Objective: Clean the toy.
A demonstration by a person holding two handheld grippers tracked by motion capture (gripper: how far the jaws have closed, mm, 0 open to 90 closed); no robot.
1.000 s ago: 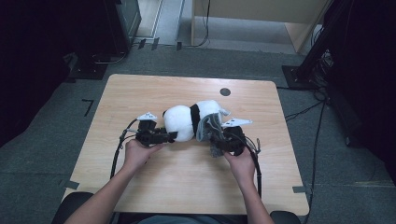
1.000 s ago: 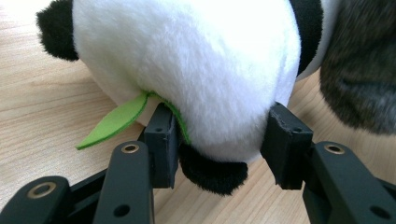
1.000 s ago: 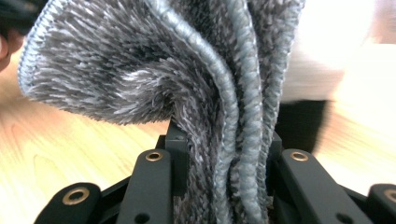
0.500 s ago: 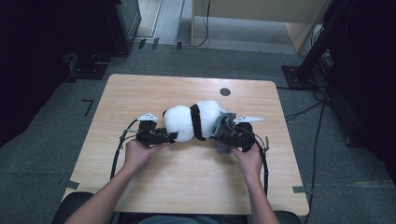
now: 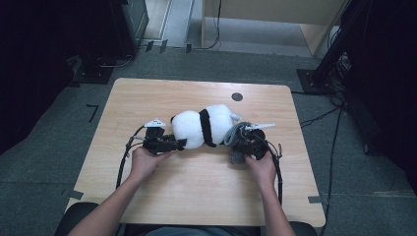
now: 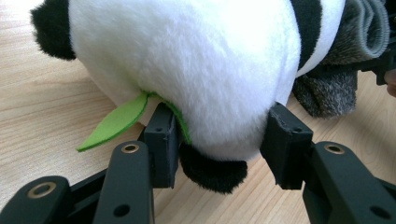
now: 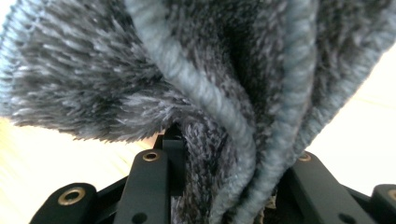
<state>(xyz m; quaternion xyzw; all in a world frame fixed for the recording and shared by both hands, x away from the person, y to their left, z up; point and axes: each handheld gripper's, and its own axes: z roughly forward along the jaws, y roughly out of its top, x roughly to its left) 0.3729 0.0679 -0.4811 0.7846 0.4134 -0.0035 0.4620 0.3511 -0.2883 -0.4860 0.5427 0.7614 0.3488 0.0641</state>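
**Both grippers clamped, one at each end of the panda toy**

High view: white-and-black plush panda toy [image 5: 202, 127] lies on its side near the middle of the light wooden table [image 5: 196, 196], long axis running left to right; a black band crosses its body; a grey fuzzy knitted cloth with a ribbed hem [image 5: 237, 135] sits bunched at the toy's right end, touching it.

Left gripper [image 5: 169, 144]: at the toy's left end, held level with the table; in the left gripper view [image 6: 219, 135] the two black jaws stand partly apart and press into the white plush from either side, pinching a rounded bulge of it; a black plush patch [image 6: 212, 172] hangs between the jaws just below the bulge; a green felt leaf [image 6: 116, 122] sticks out from under the toy beside one jaw and lies flat on the wood.

Right gripper [image 5: 246, 145]: at the toy's right end, under the person's right hand [image 5: 260, 164]; in the right gripper view [image 7: 224, 177] the jaws are nearly closed on a thick fold of the grey cloth, which fills the gap between them and rises in front of the camera; ribbed hem runs diagonally across the fold.

Person's left hand [image 5: 145, 162] grips the left gripper's body; a black cable [image 5: 123, 162] loops from it over the table.
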